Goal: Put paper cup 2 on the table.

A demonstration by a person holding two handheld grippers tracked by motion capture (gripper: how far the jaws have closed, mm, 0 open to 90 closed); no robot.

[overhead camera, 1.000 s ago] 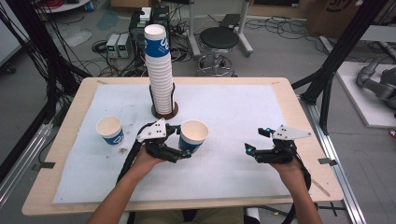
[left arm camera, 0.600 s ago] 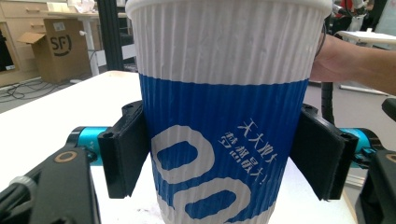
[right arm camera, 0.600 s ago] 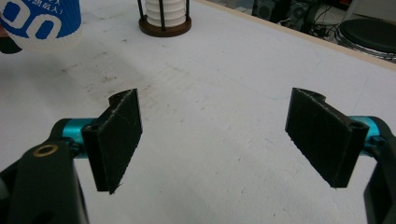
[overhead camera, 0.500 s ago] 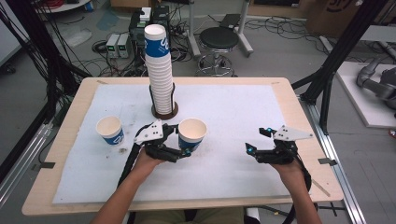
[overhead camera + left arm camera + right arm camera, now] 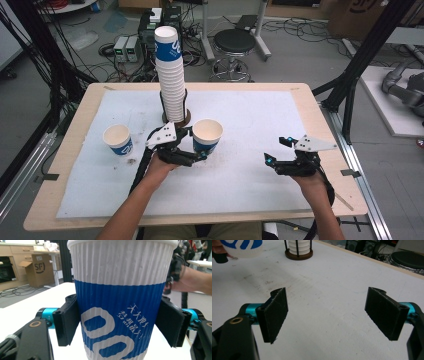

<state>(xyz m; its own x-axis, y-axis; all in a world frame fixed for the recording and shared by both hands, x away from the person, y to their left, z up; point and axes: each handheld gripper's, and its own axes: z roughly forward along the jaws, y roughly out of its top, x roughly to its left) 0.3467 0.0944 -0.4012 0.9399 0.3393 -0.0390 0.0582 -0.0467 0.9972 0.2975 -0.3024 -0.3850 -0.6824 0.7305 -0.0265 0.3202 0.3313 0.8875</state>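
Right gripper (image 5: 278,150): fingers (image 5: 274,312) wide apart, nothing between them, held over bare white table (image 5: 250,190) cover at the near right.

Left gripper (image 5: 196,145): fingers (image 5: 67,320) clamped on the ribbed paper cup (image 5: 207,135), one pad on each side of the blue band at mid-height. The cup stands upright just in front of the cup stack, whether resting on the table or just off it cannot be told.

Judgement: the cup is light, thin-walled and easily crushed; ribbing aids friction. Hold at mid-wall, gently; the rim is stiffer.

Contents: held cup looks empty. Second paper cup (image 5: 118,139), left, also looks empty. Behind, the tall cup stack (image 5: 170,75) is nested in a wire-posted holder (image 5: 176,118).
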